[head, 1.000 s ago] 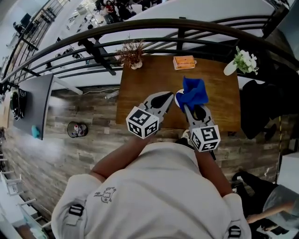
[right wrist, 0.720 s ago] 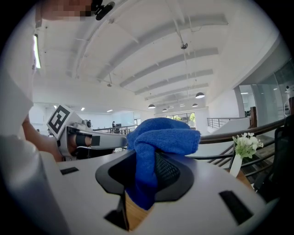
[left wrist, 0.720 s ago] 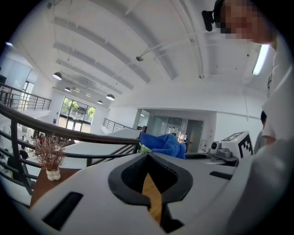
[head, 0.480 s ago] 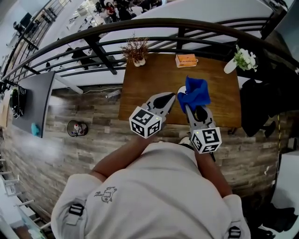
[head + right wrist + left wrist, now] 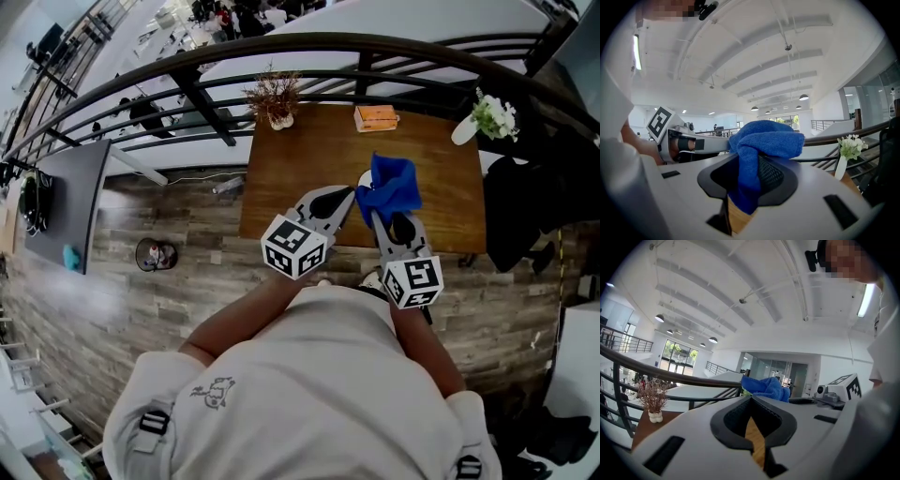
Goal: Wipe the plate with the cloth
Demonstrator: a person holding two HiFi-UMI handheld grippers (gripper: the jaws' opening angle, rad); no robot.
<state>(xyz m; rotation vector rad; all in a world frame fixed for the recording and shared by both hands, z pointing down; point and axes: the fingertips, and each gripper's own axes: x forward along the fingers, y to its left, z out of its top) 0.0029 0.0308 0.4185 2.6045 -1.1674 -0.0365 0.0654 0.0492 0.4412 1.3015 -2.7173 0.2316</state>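
My right gripper [image 5: 382, 208] is shut on a blue cloth [image 5: 390, 186], which bunches up over its jaws above the wooden table [image 5: 300, 178]. The right gripper view shows the cloth [image 5: 764, 138] pinched between the jaws of that gripper [image 5: 749, 165] and draped over them. A small white curved edge [image 5: 363, 178] peeks out beside the cloth; it may be the plate's rim, the rest hidden. My left gripper [image 5: 345, 197] is level just left of the cloth, shut and empty. From the left gripper [image 5: 752, 401], the cloth [image 5: 766, 386] shows just beyond its tips.
At the table's far edge stand a vase of dried twigs [image 5: 277, 103], a tan box [image 5: 375, 118] and a white vase of flowers [image 5: 487, 120]. A dark railing [image 5: 309, 47] curves behind the table. A dark chair [image 5: 525, 216] is at the right.
Both grippers have edged slightly forward over the table together, the cloth still held. In the last half second they hardly moved.
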